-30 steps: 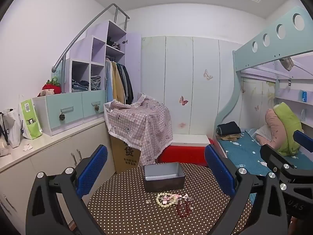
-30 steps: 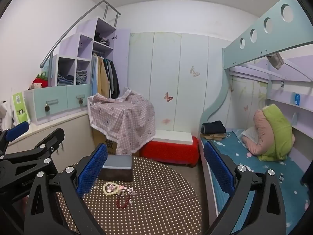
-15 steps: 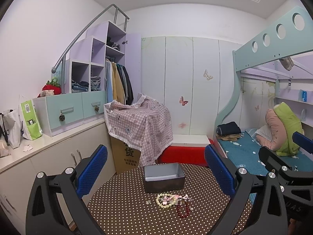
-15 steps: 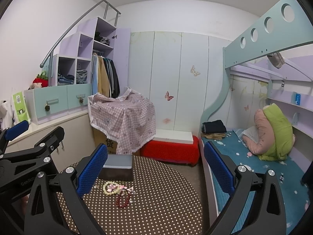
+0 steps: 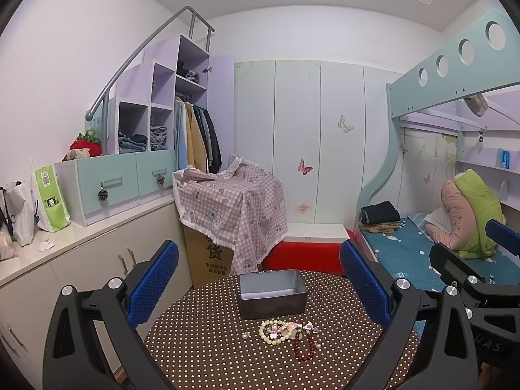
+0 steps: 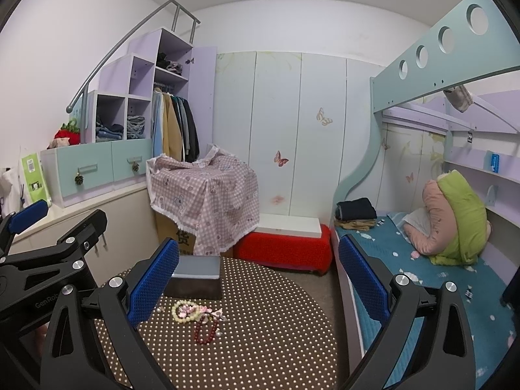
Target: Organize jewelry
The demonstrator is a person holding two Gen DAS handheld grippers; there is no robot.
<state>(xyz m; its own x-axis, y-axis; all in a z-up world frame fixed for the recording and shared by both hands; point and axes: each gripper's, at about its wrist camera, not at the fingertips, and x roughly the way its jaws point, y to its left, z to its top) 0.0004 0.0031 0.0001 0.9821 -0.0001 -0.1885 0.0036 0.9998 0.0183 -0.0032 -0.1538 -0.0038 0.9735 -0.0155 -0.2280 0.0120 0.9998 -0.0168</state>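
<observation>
On the round polka-dot table (image 5: 201, 351) we see a small heap of jewelry lying just in front of an open grey metal box (image 5: 272, 292). Nearest the box lies a cream bead bracelet (image 5: 273, 336), tangled with some pale pink flower pieces (image 5: 289, 327); a dark red bead bracelet (image 5: 304, 346) lies on the near side, touching the cream one. A few tiny loose bits, too small for us to identify, sit beside the pile. From the left wrist view the box looks bare inside.

Our left hand-held gripper (image 5: 259, 284) hangs above the table with its blue-padded fingers (image 5: 152, 282) spread wide apart, grasping nothing; box and jewelry appear between them. Our right hand-held gripper (image 6: 258, 282) is likewise spread wide and carrying nothing, held to the right of the left one, with the jewelry low and left in its view. In the right wrist view the same box (image 6: 195, 276) stands at the table's far side, the cream bracelet (image 6: 182, 312) and red bracelet (image 6: 205, 330) just before it.

Beyond the table stand a box draped in a pink checked cloth (image 5: 232, 208), a red bench (image 5: 302, 256), a lilac stepped shelf unit (image 5: 156, 110) and a bunk bed (image 5: 406, 250) with teal bedding.
</observation>
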